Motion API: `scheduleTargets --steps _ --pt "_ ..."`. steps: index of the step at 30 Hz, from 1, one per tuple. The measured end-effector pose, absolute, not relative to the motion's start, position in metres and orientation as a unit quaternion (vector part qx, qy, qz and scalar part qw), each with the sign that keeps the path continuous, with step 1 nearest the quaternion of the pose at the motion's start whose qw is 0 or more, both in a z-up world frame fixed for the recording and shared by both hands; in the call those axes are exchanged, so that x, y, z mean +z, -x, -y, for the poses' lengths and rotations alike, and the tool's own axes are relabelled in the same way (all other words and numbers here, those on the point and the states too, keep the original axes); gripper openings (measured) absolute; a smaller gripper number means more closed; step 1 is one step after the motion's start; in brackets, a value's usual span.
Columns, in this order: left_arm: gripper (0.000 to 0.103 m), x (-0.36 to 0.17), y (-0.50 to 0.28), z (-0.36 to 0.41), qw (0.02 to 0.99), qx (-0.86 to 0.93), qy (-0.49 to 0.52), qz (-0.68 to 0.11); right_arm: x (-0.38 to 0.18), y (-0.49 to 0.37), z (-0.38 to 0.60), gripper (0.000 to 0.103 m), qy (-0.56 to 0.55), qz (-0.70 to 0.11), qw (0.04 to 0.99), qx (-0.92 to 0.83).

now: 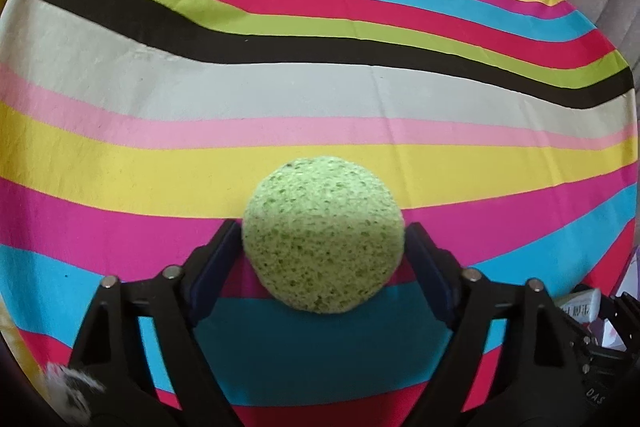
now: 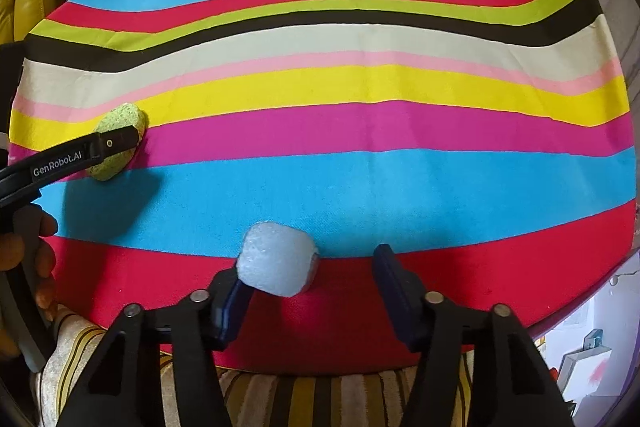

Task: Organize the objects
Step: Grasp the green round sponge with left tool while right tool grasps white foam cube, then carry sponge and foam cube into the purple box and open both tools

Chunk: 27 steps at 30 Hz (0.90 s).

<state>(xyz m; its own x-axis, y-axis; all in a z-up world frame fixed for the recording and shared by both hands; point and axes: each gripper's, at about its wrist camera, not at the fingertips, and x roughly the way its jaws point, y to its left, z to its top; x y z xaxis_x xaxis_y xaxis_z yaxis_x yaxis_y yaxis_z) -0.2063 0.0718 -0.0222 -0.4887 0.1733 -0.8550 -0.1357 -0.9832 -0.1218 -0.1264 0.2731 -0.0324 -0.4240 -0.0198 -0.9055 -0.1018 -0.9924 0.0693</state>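
Round table under a smooth striped cloth, wavy multicolour bands, a few creases. Left gripper clenched on green sponge, a porous, pitted disc held above the cloth at its left side. Right gripper released, jaws spread; white foam chunk, lumpy and cube-ish, rests on the red stripe touching the left pad.

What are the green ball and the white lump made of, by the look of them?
Green ball: looks like porous sponge foam, matte, its surface pitted with small holes. White lump: likely pale, finer-celled foam, faintly glistening, with flat cut facets; it could also be soft plastic foam. The striped cloth beneath looks like woven fabric, with creases.
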Motion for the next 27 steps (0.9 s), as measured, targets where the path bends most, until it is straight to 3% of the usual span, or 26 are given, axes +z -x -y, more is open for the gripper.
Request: scheduleTargets --steps 4,6,10,27 --pt "0.083 -0.021 0.205 -0.072 0.091 0.863 0.497 0.021 -0.034 0.128 -0.271 0.051 0.535 -0.056 0.028 0.843" --pt "0.083 -0.021 0.204 -0.072 0.094 0.862 0.497 0.027 -0.033 0.127 -0.271 0.040 0.533 -0.056 0.031 0.844" --pt "0.083 -0.014 0.199 -0.072 0.099 0.865 0.490 0.035 -0.033 0.124 -0.272 0.030 0.530 -0.062 0.025 0.845" --pt "0.083 0.019 0.140 -0.093 0.144 0.869 0.467 0.078 -0.011 0.103 -0.284 0.030 0.494 -0.073 0.042 0.866"
